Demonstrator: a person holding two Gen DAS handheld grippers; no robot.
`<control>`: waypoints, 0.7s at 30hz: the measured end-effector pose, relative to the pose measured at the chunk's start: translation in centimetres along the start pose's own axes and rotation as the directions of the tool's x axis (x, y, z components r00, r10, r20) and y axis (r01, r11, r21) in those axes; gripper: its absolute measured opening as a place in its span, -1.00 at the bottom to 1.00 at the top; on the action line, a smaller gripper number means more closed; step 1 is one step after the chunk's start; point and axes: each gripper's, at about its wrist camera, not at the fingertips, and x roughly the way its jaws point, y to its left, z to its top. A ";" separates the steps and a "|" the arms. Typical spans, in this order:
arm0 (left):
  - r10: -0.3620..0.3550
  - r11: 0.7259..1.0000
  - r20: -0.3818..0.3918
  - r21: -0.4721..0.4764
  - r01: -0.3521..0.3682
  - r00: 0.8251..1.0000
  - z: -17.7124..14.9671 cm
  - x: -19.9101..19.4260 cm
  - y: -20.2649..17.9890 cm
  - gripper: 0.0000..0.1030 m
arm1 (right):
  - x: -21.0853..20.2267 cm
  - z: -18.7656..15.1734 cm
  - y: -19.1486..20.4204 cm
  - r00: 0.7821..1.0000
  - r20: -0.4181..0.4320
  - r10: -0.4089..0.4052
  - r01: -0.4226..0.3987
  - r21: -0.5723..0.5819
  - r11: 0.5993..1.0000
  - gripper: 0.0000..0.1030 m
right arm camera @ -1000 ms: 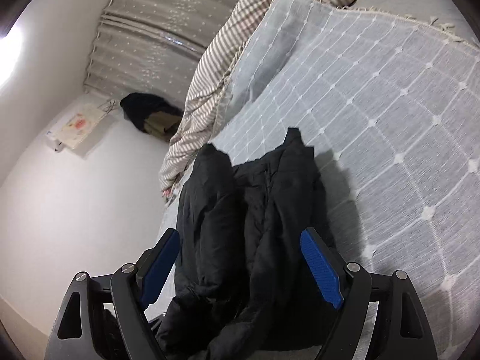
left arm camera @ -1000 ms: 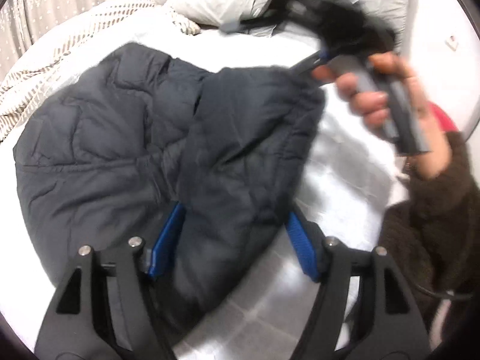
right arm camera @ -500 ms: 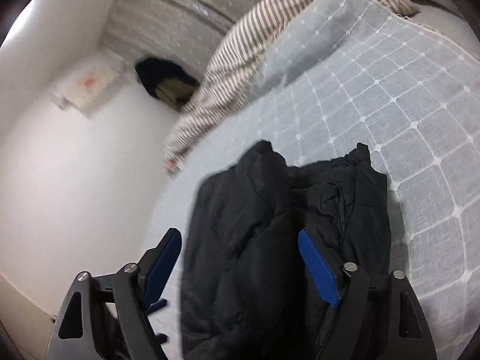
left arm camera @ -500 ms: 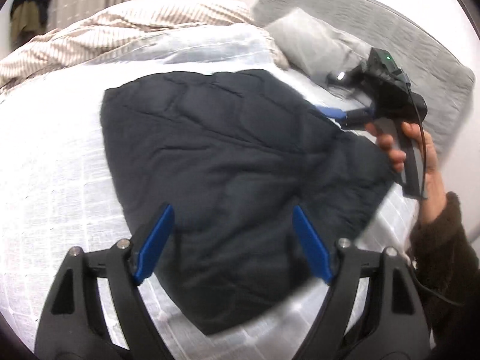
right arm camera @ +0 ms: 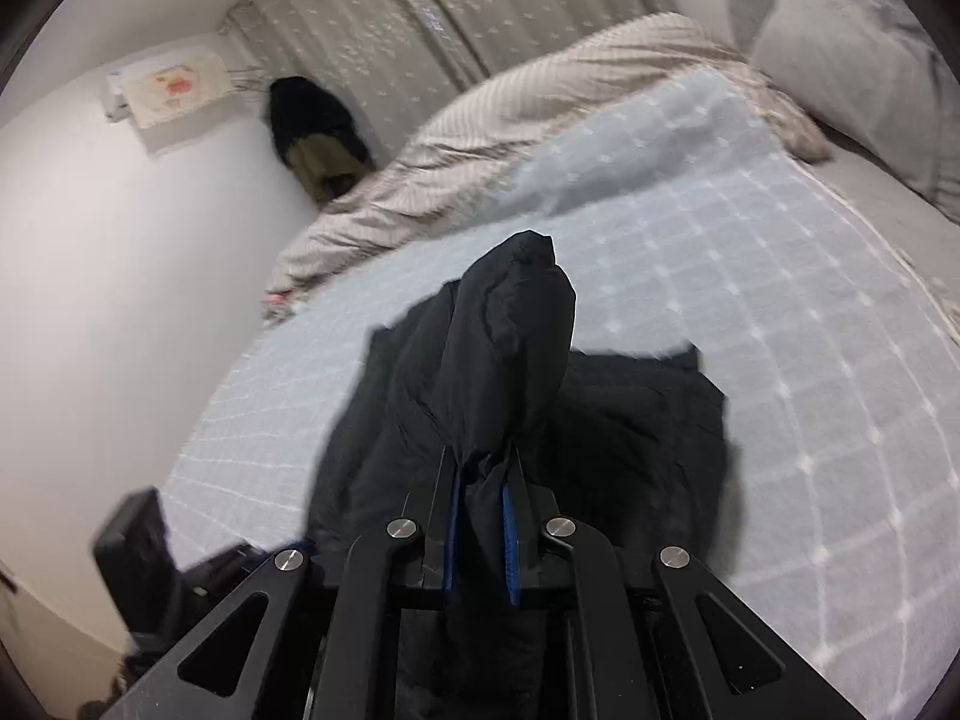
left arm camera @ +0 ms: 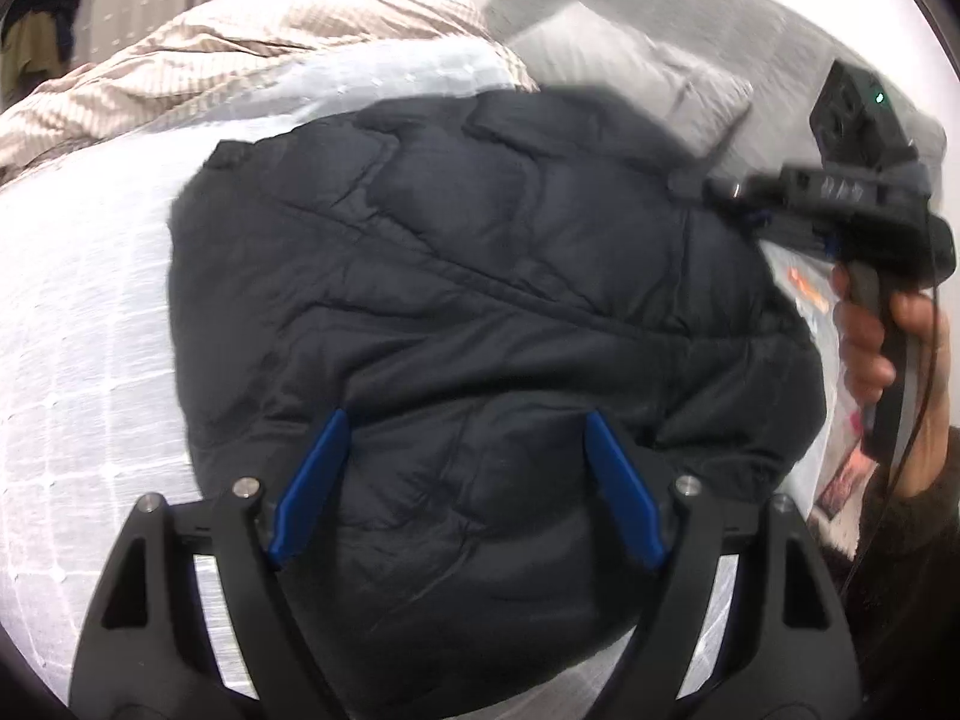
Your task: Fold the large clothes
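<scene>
the dark puffer jacket lies mid-frame on the bed, soft, light and slippery, best taken by an edge or sleeve. the right hand-held gripper has just closed, pinching a jacket fold; the left hand-held gripper gapes wide over the jacket, gripping nothing. the striped duvet and pillow, upper right of the frame, crowd the far end.

Grey pillow beside striped duvet; dotted curtain; perhaps hanging clothes.

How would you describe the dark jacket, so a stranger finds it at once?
On the bed, look on the pale blue grid-patterned cover. The black puffer jacket lies there, one fold pinched in the right gripper. It is quilted and dark, unlike the striped beige blanket.
</scene>
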 end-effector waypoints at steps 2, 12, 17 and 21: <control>0.006 0.999 -0.015 0.043 -0.006 1.000 -0.1 0.8 -0.9 0.58 | 0.7 -1.9 -2.3 0.997 -0.059 -0.057 0.059 0.036 0.998 -0.55; 0.030 0.998 -0.033 0.064 -0.028 0.999 0.4 1.8 -1.4 0.59 | -1.1 -3.2 -10.0 0.996 -0.034 0.088 -0.069 0.371 0.926 0.70; 0.039 0.997 -0.033 0.069 -0.037 0.999 0.2 1.9 -1.3 0.59 | 2.6 -2.9 -10.6 0.969 -0.136 0.205 -0.121 0.460 0.879 0.70; 0.050 0.996 -0.036 0.078 -0.047 0.998 0.0 2.0 -1.2 0.59 | 4.3 -2.2 -9.9 0.947 -0.096 0.307 -0.215 0.521 0.826 0.72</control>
